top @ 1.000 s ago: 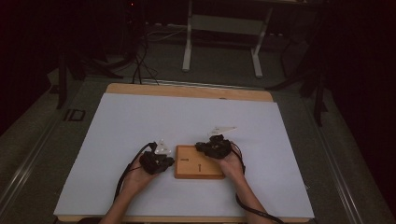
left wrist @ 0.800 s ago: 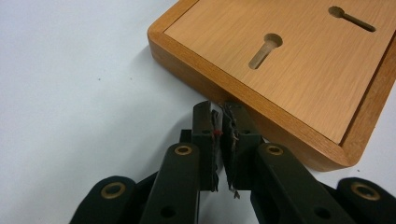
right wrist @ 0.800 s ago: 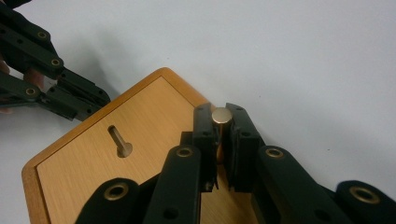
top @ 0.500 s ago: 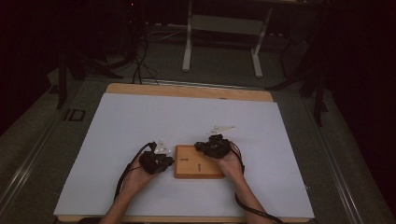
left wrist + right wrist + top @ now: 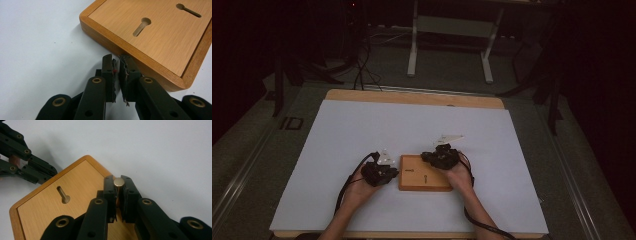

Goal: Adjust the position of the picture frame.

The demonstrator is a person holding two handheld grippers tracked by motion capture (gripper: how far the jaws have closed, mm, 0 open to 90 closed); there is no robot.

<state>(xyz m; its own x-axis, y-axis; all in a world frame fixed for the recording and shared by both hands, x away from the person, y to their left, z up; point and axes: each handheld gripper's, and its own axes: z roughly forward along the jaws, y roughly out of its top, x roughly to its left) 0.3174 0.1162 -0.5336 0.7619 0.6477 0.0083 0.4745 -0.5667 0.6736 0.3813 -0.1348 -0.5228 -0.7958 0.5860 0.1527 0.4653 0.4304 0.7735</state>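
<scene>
A flat wooden board point(image 5: 424, 175) with two keyhole slots point(image 5: 141, 26) lies on the white sheet near the front. My right gripper point(image 5: 441, 156) rests over the board's far right corner, shut on a small metal pin with a round brass-coloured head point(image 5: 118, 181), held upright between its pads. One slot point(image 5: 63, 194) lies to the left of that pin. My left gripper point(image 5: 380, 173) sits at the board's left edge, its jaws point(image 5: 117, 62) almost together with nothing between them, the tips right by the rim point(image 5: 130, 50). The left gripper point(image 5: 46, 171) also appears beyond the board's corner.
The white sheet point(image 5: 362, 130) covers a wooden table whose far edge point(image 5: 412, 96) is bare. Cables trail from both grippers toward the front edge. Dark floor, a table frame point(image 5: 452, 30) and cords lie beyond the table.
</scene>
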